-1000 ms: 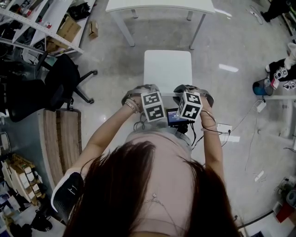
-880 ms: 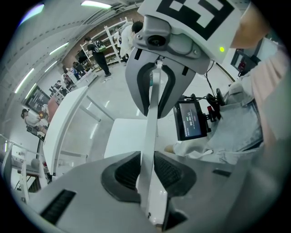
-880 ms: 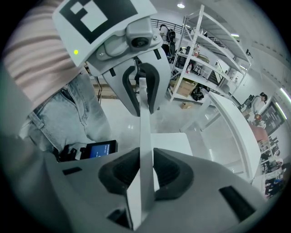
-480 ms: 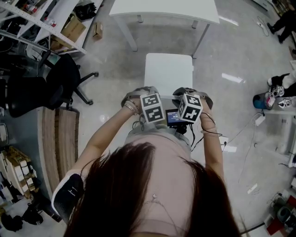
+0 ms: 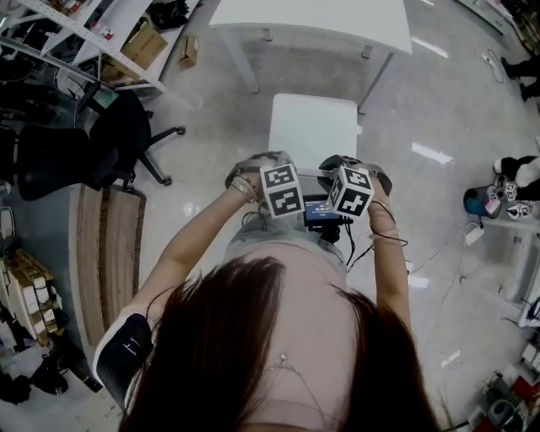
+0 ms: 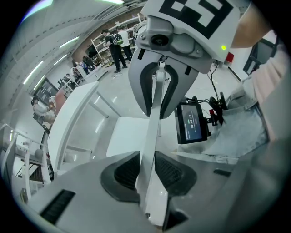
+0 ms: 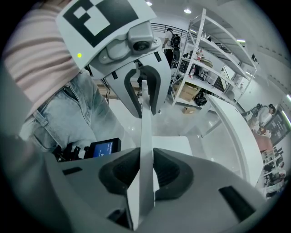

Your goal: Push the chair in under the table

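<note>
From your head camera, your left gripper (image 5: 263, 167) and right gripper (image 5: 354, 167) sit side by side on the top edge of the chair's backrest (image 5: 319, 171), both pointing steeply down. The white seat (image 5: 312, 126) lies just beyond them. The table (image 5: 312, 17) stands farther ahead, with bare floor between it and the seat, so the chair is not yet under it. A black office chair (image 5: 118, 139) stands well off to the left gripper's outer side. In your left gripper view, the thin backrest runs up between the jaws with the pads against its two faces, and the jaws are opening slightly. The right gripper clamps the same edge straight ahead, and a small screen (image 6: 193, 122) sits just to its right. In your right gripper view, the jaws are closed on the backrest, the left gripper straddles it ahead, and the table is off to the right.
</note>
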### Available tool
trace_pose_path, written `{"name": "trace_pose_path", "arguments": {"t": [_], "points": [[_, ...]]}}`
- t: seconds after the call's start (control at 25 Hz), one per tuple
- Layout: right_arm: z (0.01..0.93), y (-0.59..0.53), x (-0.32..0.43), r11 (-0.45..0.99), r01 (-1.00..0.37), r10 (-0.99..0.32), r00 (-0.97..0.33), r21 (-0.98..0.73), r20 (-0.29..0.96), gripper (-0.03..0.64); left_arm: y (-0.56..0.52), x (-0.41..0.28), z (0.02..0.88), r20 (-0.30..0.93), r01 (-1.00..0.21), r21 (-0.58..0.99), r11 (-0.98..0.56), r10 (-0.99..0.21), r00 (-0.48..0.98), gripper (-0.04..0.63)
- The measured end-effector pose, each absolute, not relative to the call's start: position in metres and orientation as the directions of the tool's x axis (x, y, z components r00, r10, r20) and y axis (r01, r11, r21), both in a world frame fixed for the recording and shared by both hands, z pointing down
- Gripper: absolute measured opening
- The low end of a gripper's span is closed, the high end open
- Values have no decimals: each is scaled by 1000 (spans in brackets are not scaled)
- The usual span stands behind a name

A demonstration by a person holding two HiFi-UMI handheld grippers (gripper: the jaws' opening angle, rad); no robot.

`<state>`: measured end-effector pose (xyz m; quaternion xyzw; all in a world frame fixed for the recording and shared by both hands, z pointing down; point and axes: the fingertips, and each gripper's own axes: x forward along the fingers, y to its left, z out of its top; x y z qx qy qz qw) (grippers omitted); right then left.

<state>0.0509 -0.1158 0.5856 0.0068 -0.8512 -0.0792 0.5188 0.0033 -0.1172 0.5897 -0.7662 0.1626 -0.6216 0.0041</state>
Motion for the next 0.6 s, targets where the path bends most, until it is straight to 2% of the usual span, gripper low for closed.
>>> {"name": "trace_pose_path", "arguments": {"t": [0.6], "points": [[585,-169,50,985,76,-102,-453,153,885,94,-170,2,589,952,-255,-205,-945,-253,171,103]]}}
